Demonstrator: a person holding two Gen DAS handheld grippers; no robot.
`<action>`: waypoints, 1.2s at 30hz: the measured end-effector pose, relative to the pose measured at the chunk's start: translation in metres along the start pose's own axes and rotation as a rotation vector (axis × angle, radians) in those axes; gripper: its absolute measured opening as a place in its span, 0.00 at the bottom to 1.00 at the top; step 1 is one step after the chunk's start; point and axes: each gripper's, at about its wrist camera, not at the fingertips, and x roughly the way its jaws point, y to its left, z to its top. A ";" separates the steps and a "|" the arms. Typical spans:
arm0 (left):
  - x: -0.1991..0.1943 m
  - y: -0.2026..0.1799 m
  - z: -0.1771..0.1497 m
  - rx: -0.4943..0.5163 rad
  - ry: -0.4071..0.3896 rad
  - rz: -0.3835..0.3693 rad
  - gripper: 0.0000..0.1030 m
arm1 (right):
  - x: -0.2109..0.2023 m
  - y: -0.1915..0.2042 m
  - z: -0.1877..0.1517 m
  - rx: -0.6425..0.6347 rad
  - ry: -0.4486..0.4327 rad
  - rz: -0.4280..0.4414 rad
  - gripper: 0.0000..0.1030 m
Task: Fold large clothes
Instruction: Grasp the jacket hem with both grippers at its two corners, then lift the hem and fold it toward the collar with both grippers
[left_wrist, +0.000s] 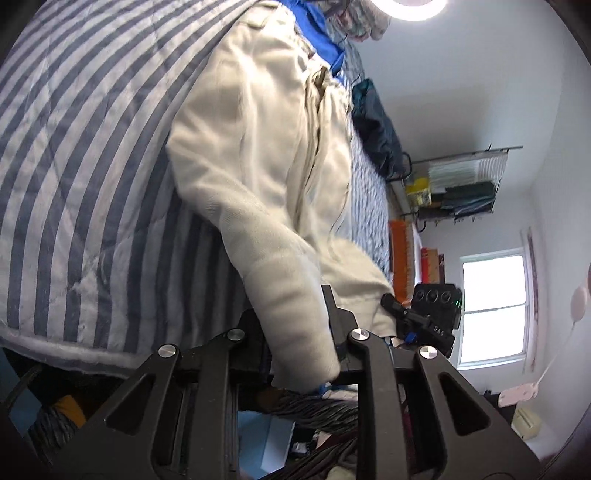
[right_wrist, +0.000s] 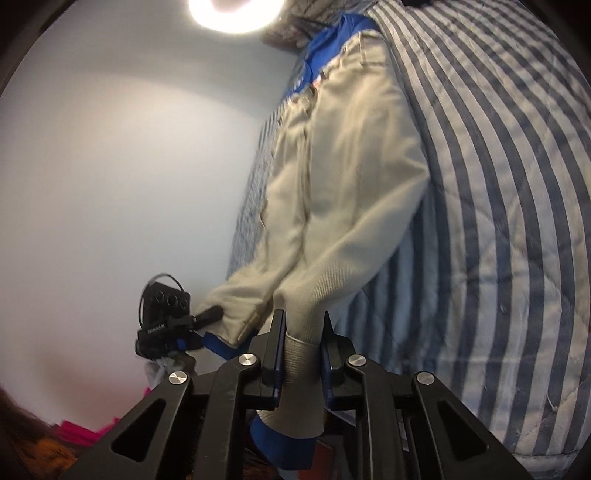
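A cream garment with blue trim, like trousers or a jacket (left_wrist: 258, 140), lies stretched along a blue-and-white striped quilt (left_wrist: 81, 155). My left gripper (left_wrist: 295, 325) is shut on one cream cuff end, which bunches between its fingers. My right gripper (right_wrist: 303, 332) is shut on the other cream cuff (right_wrist: 301, 354), whose blue lining (right_wrist: 284, 443) hangs below. Each view shows the other gripper holding its end: the right one (left_wrist: 417, 317) in the left wrist view, the left one (right_wrist: 173, 317) in the right wrist view. The garment (right_wrist: 343, 166) rises from the quilt (right_wrist: 498, 184) towards both grippers.
A dark green bundle (left_wrist: 376, 125) lies on the bed beyond the garment. A wire shelf with folded textiles (left_wrist: 461, 184) and a window (left_wrist: 495, 306) are on the far wall. Cluttered items (left_wrist: 295, 424) lie below the bed edge. A ceiling lamp (right_wrist: 236, 14) glares.
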 end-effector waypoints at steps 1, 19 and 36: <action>-0.002 -0.003 0.006 -0.002 -0.009 0.000 0.19 | 0.000 0.003 0.004 0.007 -0.014 0.001 0.14; 0.053 -0.004 0.105 -0.040 -0.061 0.162 0.19 | 0.036 -0.003 0.112 0.153 -0.118 -0.124 0.13; 0.052 -0.019 0.135 -0.050 -0.070 0.075 0.56 | -0.010 -0.040 0.126 0.295 -0.182 0.001 0.67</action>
